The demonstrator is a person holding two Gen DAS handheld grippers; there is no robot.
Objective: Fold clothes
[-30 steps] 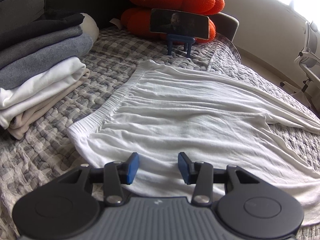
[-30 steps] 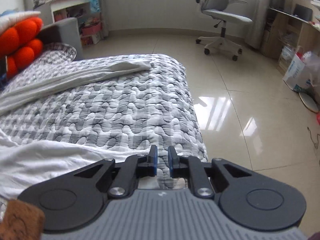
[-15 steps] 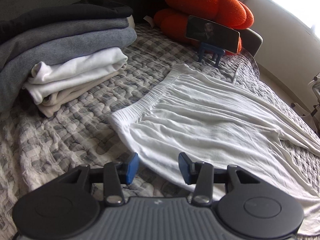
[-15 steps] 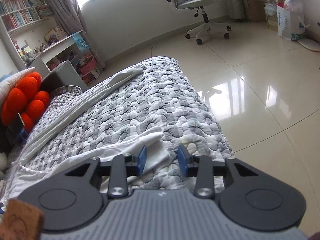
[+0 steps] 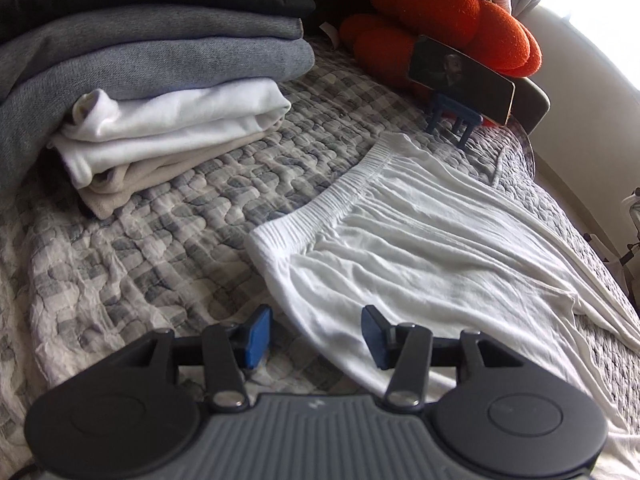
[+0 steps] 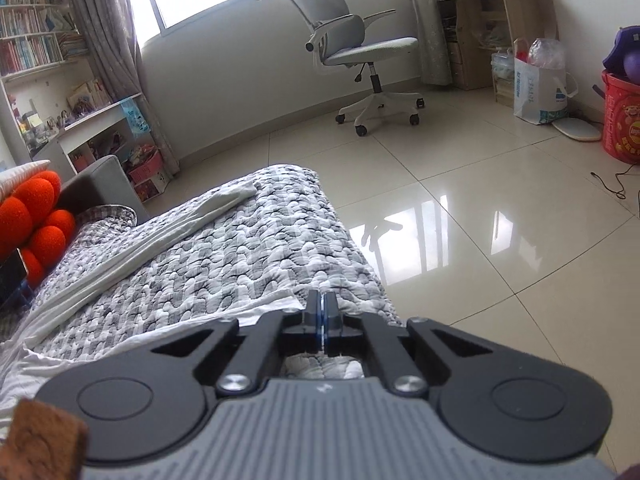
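White trousers (image 5: pixel 420 248) lie flat on the checked quilt (image 5: pixel 160 260), elastic waistband toward the folded pile. My left gripper (image 5: pixel 316 336) hovers at the near waistband corner with its jaws opening. The trousers' side edge runs between the blue pads, and neither pad presses on it. In the right wrist view the near trouser leg (image 6: pixel 200 320) runs along the bed up to my right gripper (image 6: pixel 322 312), whose jaws are shut on the leg's end by the bed's edge. The other leg (image 6: pixel 160 240) stretches toward the far corner.
A pile of folded clothes (image 5: pixel 160 100), grey over white and beige, stands left of the waistband. An orange cushion (image 5: pixel 440 20) and a phone on a blue stand (image 5: pixel 460 76) sit at the bed's head. Beyond the bed's edge are tiled floor and an office chair (image 6: pixel 360 44).
My left gripper slid left to the waistband corner and its jaws widened a little. The right gripper's jaws, open around the leg's end half a second ago, have closed, and its view has tilted upward.
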